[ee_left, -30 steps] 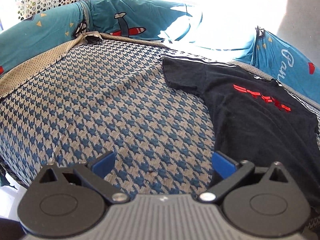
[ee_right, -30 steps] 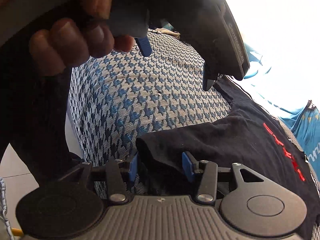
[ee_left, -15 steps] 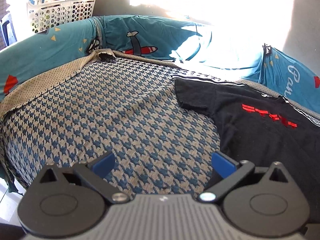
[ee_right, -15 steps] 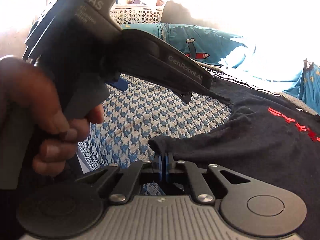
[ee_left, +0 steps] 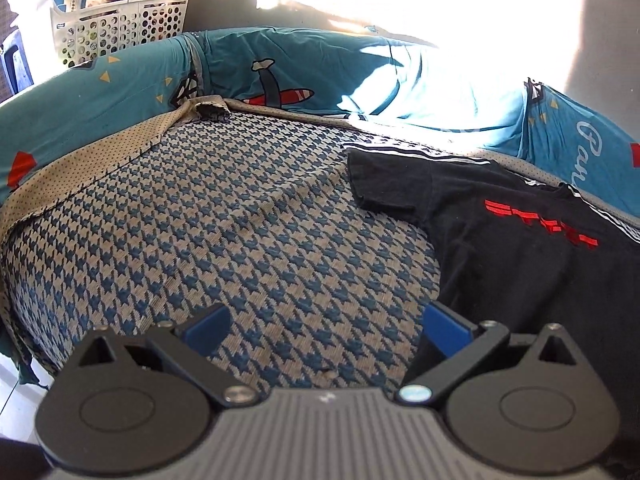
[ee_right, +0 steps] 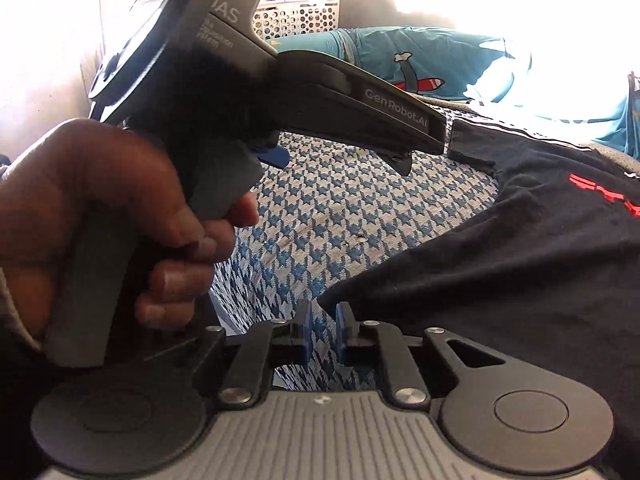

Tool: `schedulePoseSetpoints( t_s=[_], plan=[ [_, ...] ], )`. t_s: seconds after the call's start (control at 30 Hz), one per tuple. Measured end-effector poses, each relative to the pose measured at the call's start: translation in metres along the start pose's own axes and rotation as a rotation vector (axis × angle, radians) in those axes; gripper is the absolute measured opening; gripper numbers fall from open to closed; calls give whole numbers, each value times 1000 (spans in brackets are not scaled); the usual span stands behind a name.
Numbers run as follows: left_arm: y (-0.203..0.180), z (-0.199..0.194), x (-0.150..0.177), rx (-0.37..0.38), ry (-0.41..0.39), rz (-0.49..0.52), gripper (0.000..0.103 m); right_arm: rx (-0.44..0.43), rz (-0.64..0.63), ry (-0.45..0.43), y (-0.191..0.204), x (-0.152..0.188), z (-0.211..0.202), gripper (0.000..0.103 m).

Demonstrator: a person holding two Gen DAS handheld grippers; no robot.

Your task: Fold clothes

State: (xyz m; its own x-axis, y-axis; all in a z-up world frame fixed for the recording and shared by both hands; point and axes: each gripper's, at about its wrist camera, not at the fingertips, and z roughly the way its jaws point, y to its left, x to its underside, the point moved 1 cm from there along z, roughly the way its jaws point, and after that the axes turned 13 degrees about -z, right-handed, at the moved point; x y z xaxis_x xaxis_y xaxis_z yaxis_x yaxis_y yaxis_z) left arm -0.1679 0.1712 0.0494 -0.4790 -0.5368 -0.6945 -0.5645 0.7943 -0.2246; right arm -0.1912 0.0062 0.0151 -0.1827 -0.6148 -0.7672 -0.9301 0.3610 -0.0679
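Now my right gripper (ee_right: 323,330) is easing its jaws apart, nothing visibly pinched; the black T-shirt (ee_right: 520,272) lies right of it on the houndstooth bed (ee_left: 224,224). My left gripper (ee_left: 326,326) stands spread, empty.

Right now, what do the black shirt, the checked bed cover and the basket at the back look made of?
Black shirt: soft matte knit, probably cotton; it drapes limply. Checked bed cover: coarse woven fabric with visible ribbed texture. Basket: pale rigid plastic, judging by its moulded round holes.
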Motion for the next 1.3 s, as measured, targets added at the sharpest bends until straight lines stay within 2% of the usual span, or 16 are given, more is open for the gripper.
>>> schedulePoseSetpoints(
  t_s=[0.2,0.33,0.53,0.63,0.87,1.0,1.07,1.23,1.3],
  plan=[
    [-20,1,13,32,18,69,103,141,73,-11,-27,29,-41,14],
    [-32,4,21,66,42,99,103,244,89,-5,-42,47,-72,20],
    [-47,8,33,97,77,140,103,337,113,50,-57,71,-94,23],
    [-52,9,39,111,93,159,103,384,73,88,-58,76,-92,24],
    [-63,13,50,132,128,190,103,405,-4,157,-56,85,-79,28],
    [-66,16,53,137,139,201,103,441,-46,161,-55,86,-77,30],
    [-68,17,55,138,143,204,103,448,-69,165,-53,87,-77,38],
    [-70,19,58,138,154,207,103,448,-106,212,-53,92,-63,38],
    [-72,20,59,140,158,211,103,464,-111,204,-54,92,-59,37]
  ],
)
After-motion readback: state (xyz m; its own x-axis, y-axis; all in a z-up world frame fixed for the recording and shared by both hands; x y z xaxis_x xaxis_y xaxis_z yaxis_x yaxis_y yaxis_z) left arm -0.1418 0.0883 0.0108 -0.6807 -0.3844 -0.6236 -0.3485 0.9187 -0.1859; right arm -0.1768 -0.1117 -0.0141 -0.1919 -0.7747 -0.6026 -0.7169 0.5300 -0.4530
